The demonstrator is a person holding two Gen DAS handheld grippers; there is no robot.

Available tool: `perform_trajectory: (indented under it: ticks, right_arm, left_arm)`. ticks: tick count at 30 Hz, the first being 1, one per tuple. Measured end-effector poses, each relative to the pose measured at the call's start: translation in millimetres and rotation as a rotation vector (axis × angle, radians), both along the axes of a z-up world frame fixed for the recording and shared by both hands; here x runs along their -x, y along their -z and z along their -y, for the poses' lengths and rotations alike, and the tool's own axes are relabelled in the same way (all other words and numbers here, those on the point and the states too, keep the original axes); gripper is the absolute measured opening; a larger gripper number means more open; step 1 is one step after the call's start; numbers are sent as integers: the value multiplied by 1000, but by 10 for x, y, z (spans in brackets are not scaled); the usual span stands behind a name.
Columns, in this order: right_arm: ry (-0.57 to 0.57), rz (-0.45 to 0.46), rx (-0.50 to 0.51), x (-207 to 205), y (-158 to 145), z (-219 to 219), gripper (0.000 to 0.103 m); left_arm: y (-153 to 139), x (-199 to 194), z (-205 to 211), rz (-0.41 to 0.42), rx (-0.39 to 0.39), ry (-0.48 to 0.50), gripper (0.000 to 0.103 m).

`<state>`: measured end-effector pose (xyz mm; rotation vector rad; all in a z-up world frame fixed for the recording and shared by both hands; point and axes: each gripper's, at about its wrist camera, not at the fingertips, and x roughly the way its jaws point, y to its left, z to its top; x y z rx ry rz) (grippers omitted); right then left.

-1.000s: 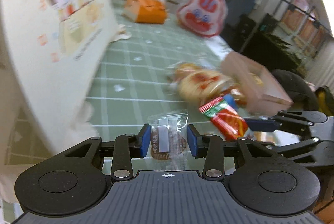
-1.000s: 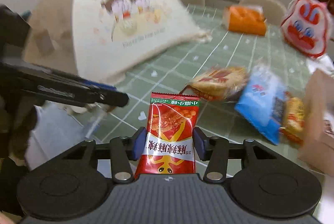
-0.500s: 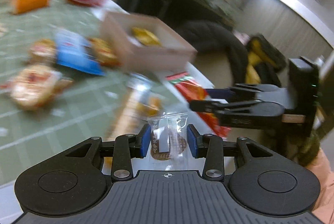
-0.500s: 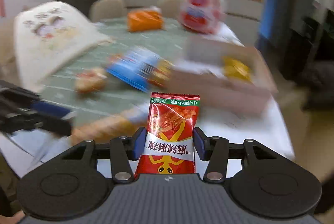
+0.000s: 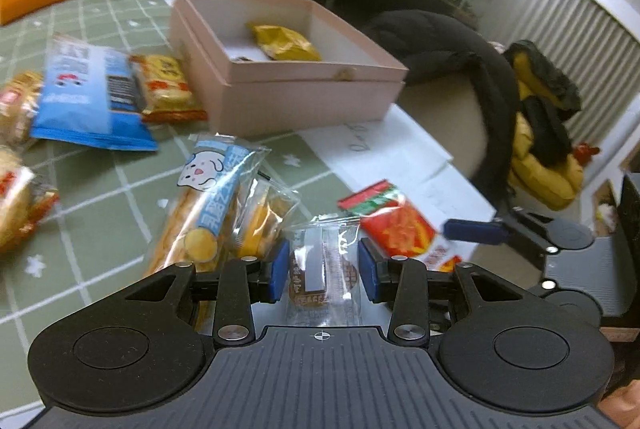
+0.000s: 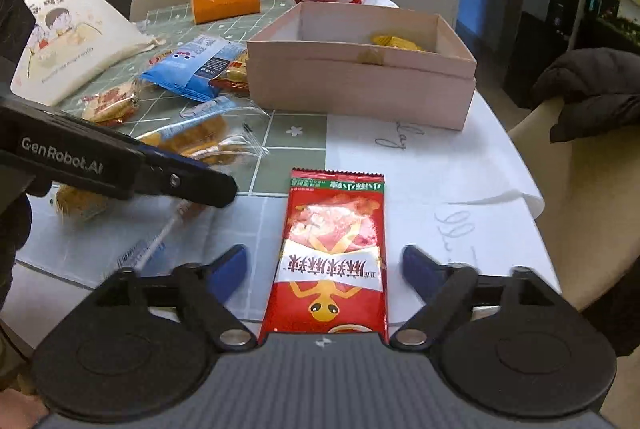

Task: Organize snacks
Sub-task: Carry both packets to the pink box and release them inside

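Right gripper (image 6: 324,261): jaws have just been opening and now stand wide. The red packet (image 6: 332,249) lies between them but neither pad touches it; it lies flat on the table (image 6: 460,165) at the near edge, top end pointing toward the pink box (image 6: 360,85). A second ago the same packet stood clamped upright in those jaws, so it has been let go short of the box, not into it. Judgement: this packet is staged on the table, or dropped early; it remains to be boxed.

Left gripper (image 5: 323,271): jaws narrow, closed on a small clear-wrapped cookie (image 5: 323,269), as in the earlier frames. Cookie is carried above the near table edge, not yet placed.

Box sits open at the right of the table with one yellow packet (image 5: 285,43) inside. Loose snacks outside it: blue bag (image 5: 88,97), long bread stick pack (image 5: 208,205), several small orange packs.

View differences: left wrist view shows the inside floor of the box and the red packet seen side-on, with one right jaw tip beside it. Right wrist view shows the gap on both sides of the red packet, plus the left gripper's arm crossing at left, and a cloth bag (image 6: 76,41) at the far left that the left view misses.
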<state>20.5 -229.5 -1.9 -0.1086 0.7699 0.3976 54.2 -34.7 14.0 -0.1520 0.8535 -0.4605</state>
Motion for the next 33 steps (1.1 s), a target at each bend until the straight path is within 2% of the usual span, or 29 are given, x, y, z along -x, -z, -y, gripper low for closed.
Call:
perform_trajectory:
  ticks: [1, 3, 9, 11, 13, 15, 18, 20, 23, 28, 31, 33]
  right_arm:
    - [-4, 8, -2, 2, 16, -6, 93]
    - [-3, 15, -14, 13, 46, 2, 103]
    - [15, -28, 17, -37, 25, -76, 103]
    - [7, -41, -1, -87, 9, -56, 102]
    - [31, -27, -13, -103, -7, -32, 89]
    - [41, -11, 11, -99, -34, -35, 61]
    - [20, -32, 10, -91, -103, -11, 48]
    - [-1, -36, -4, -69, -183, 23, 48]
    - [-1, 14, -43, -55, -452, 123, 47]
    - [35, 201, -148, -234, -1283, 375, 47]
    - [58, 282, -184, -557, -1651, 429, 47]
    - [88, 315, -178, -843, -1759, 404, 47]
  left_arm:
    - [-11, 3, -46, 4, -10, -8, 42]
    - [-21, 28, -107, 7, -22, -20, 42]
    - [-42, 146, -158, 38, -38, -15, 42]
    - [-52, 201, -136, 55, -58, -2, 42]
    - [-74, 259, -116, 66, -77, 15, 42]
    - [-117, 307, -112, 71, -76, 31, 42]
    - [-229, 351, -131, 85, -42, 41, 42]
    - [-375, 356, -164, 111, -12, 40, 42]
    - [-758, 283, -252, 208, 18, 20, 42]
    - [-1406, -147, -380, 376, 82, -68, 42]
    - [-1573, -589, -344, 398, 130, -96, 43]
    - [-1584, -959, -251, 373, 137, -96, 43]
